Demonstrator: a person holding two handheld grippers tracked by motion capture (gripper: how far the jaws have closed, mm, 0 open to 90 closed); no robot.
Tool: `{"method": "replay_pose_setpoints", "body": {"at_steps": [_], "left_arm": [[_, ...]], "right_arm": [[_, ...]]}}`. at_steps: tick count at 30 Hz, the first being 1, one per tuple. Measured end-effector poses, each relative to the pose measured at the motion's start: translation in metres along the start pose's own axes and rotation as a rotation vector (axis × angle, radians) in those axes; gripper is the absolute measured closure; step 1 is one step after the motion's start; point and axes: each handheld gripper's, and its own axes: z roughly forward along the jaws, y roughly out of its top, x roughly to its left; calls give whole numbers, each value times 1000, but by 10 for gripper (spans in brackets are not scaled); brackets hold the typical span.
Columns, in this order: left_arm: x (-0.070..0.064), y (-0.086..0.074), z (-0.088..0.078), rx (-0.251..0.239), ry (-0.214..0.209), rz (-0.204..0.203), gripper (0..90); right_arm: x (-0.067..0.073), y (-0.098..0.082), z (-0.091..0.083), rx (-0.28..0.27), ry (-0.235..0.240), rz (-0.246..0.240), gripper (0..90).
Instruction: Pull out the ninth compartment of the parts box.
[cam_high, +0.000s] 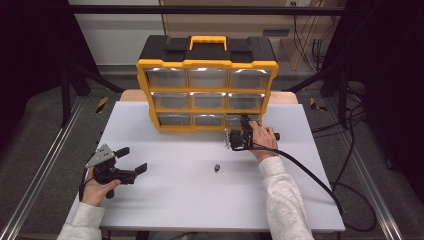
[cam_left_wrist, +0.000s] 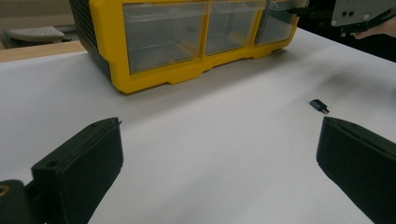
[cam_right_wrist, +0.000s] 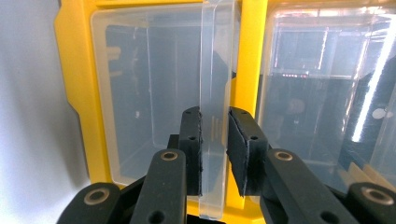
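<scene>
Yellow-and-black organiser (cam_high: 207, 62) with clear drawers (cam_high: 242, 120), white table (cam_high: 190, 200), small black adapter (cam_high: 217, 167)

Open white table (cam_high: 165, 200) before the left claw (cam_high: 131, 161), small black part (cam_high: 217, 167) mid-table, yellow drawer cabinet (cam_high: 206, 64) blocking the rear

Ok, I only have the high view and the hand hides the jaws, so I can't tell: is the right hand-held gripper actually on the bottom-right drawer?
Observer: Yes. The right hand-held gripper has a pad on each side of the drawer lip, the clear pull tab.
Operator: Anything inside it?
Observer: The bottom-right drawer looks empty through its clear front.
Operator: And the left one?
Observer: The left hand-held gripper is open, with bare table between its jaws. The small black plug lies just ahead of one jaw.
</scene>
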Motion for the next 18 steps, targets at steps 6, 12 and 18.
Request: {"method": "replay_pose_setpoints", "body": {"at_steps": [6, 12, 18], "left_arm": [[0, 0, 0, 1, -1, -1, 1], [-1, 0, 0, 1, 0, 0, 1], [-1, 0, 0, 1, 1, 1, 1]], "right_arm": [[0, 0, -4, -3, 7, 3, 765], [1, 0, -7, -7, 12, 5, 765], [0, 0, -10, -7, 18, 5, 765]]}}
